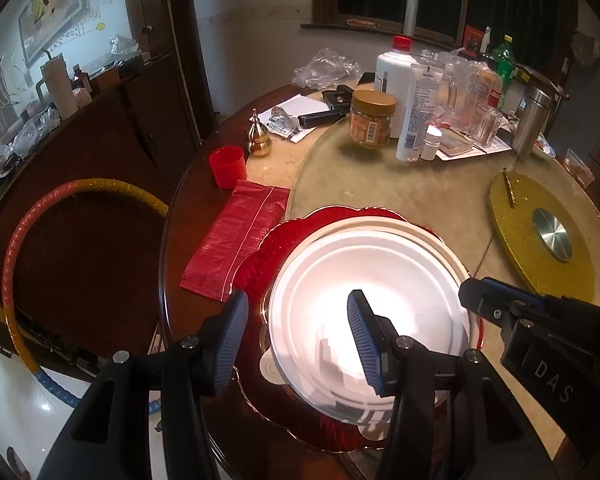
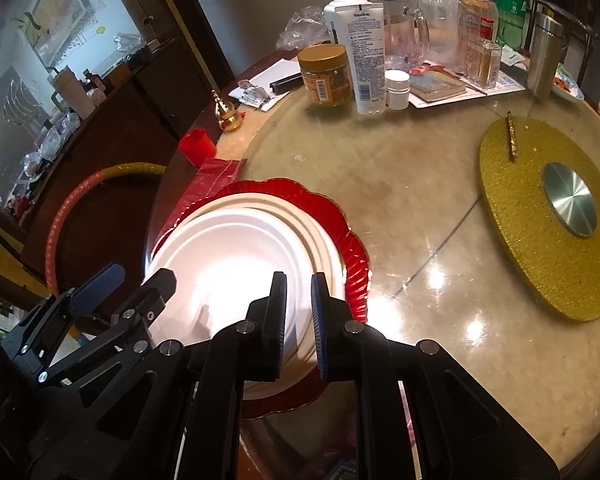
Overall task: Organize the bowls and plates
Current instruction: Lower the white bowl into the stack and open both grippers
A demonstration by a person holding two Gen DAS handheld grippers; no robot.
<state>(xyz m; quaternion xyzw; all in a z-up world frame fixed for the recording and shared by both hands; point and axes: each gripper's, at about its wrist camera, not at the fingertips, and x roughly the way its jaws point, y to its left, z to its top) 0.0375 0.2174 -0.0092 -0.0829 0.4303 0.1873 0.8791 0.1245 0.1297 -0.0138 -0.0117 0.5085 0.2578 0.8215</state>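
A white plate [image 1: 364, 264] [image 2: 240, 248] tops a stack that rests on a red scalloped plate [image 1: 268, 248] [image 2: 352, 240] at the near left edge of the round table. A wider cream plate shows just under the white one. My left gripper [image 1: 298, 340] [image 2: 130, 280] is open, with the white plate's left rim lying loose between its blue pads. My right gripper [image 2: 299, 316] [image 1: 472, 292] is at the stack's right side. It is shut on the white plate's rim, which shows in the narrow gap between its fingers.
A gold glitter turntable disc [image 1: 516, 240] [image 2: 520, 216] lies to the right. A red packet [image 1: 240, 236] and a red cup [image 1: 227, 166] sit left of the stack. Jars, bottles and a glass jug [image 2: 400, 32] crowd the table's far side. A hoop [image 1: 20, 240] leans beyond the left table edge.
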